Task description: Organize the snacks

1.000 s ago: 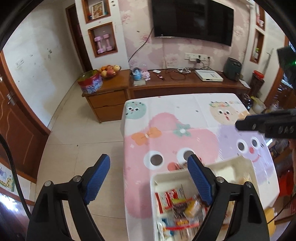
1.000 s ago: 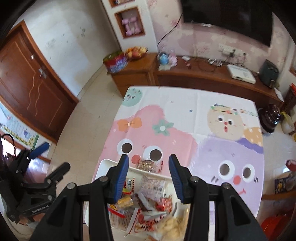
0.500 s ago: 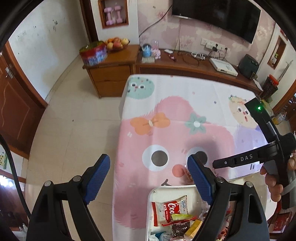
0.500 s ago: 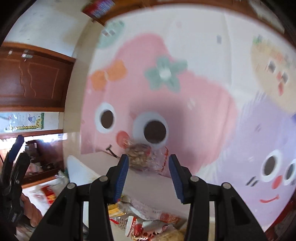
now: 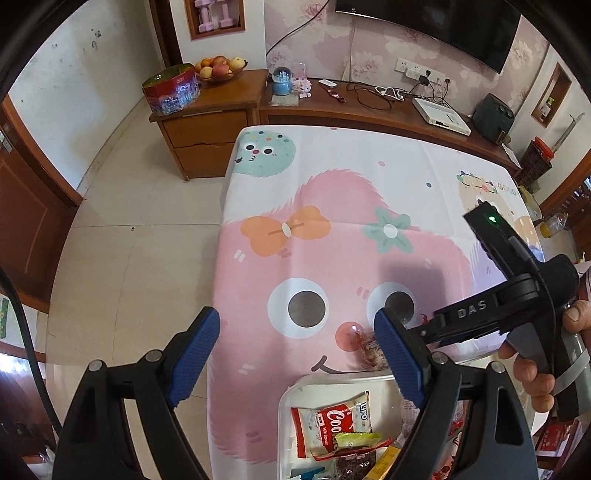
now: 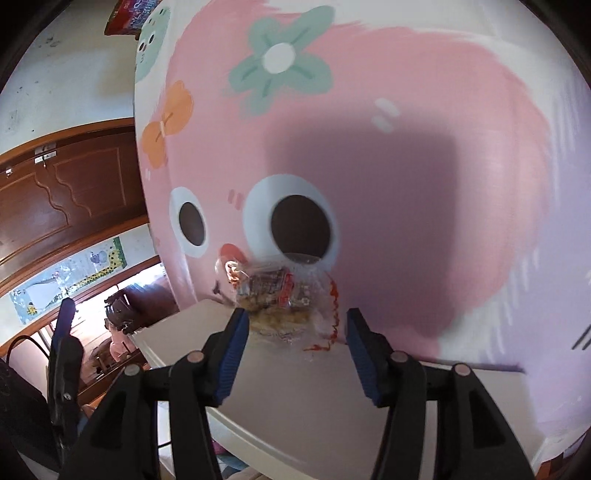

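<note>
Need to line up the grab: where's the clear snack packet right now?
The clear snack packet lies on the tablecloth just beyond the white bin's rim, under the cartoon eye, ahead of the opening right gripper.

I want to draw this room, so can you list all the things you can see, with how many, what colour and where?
tablecloth: one, pink and white cartoon faces, covering the table
snack box: one, white, near table edge, holding wrapped snacks
clear snack bag: one, see-through with red print, on the cloth beyond the box
sideboard: one, brown wood, by the far wall
fruit bowl: one, red and yellow fruit, on the sideboard
tin: one, red and blue, beside the fruit
television: one, black, on the wall
left gripper: blue pads, open, empty
right gripper: blue pads, opening above the bag
</note>
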The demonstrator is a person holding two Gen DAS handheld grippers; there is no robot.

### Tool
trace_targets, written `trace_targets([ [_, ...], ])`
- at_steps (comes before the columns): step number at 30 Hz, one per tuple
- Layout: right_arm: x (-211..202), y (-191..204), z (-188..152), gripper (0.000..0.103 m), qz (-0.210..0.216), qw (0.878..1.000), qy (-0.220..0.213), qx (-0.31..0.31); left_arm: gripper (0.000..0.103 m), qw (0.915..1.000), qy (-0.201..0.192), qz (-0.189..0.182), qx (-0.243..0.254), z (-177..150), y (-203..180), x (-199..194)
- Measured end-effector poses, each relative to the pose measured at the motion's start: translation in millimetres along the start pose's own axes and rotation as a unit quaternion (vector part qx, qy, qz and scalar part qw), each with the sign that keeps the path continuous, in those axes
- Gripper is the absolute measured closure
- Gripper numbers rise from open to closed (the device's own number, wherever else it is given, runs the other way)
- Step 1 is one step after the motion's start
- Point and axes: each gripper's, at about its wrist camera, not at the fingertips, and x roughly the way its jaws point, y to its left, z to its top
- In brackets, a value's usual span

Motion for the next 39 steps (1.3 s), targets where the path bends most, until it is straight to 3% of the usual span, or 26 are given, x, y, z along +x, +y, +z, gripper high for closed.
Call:
trace_targets([
  [7, 14.7, 23.1, -1.2, 0.044, -0.041, 0.999, 0.008, -0.025, 0.018, 0.9994, 0.022, 0.025, 0.014, 3.8, 2.1, 17.1],
  [9, 15.4, 26.6, -1.4, 0.048, -0.044, 0.998, 0.007, -0.034, 0.018, 0.9992, 0.028, 0.025, 0.009, 5.0, 5.6, 20.6],
  [12, 11.4, 32.5, -5.5, 0.060, -0.038, 0.998, -0.013, -0.047, 0.018, 0.9993, 0.032, 0.021, 0.001, 4.9, 9.6, 22.7],
  [13, 8.6, 35.5, -7.1, 0.077, -0.032, 0.998, -0.019, -0.054, 0.018, 0.9992, 0.034, 0.020, -0.001, 4.3, 9.9, 23.5],
  [15, 2.6, 40.8, -10.0, 0.082, -0.036, 0.997, -0.025, -0.065, 0.018, 0.9992, 0.038, 0.015, -0.002, 3.1, 8.9, 24.4],
  [20, -9.1, 64.2, -22.4, 0.089, -0.065, 0.990, -0.069, -0.104, 0.018, 0.9994, 0.034, 0.010, 0.007, 2.3, 0.8, 17.3],
  [28, -48.0, 93.6, -49.3, 0.091, -0.062, 0.980, -0.149, -0.114, 0.018, 0.9998, 0.012, 0.002, 0.016, 0.1, -5.6, -14.1],
  [39, -131.7, 97.5, -132.9, 0.091, -0.094, 0.945, -0.280, -0.142, 0.018, 0.9988, -0.030, -0.017, 0.033, -24.7, -8.5, -90.1],
])
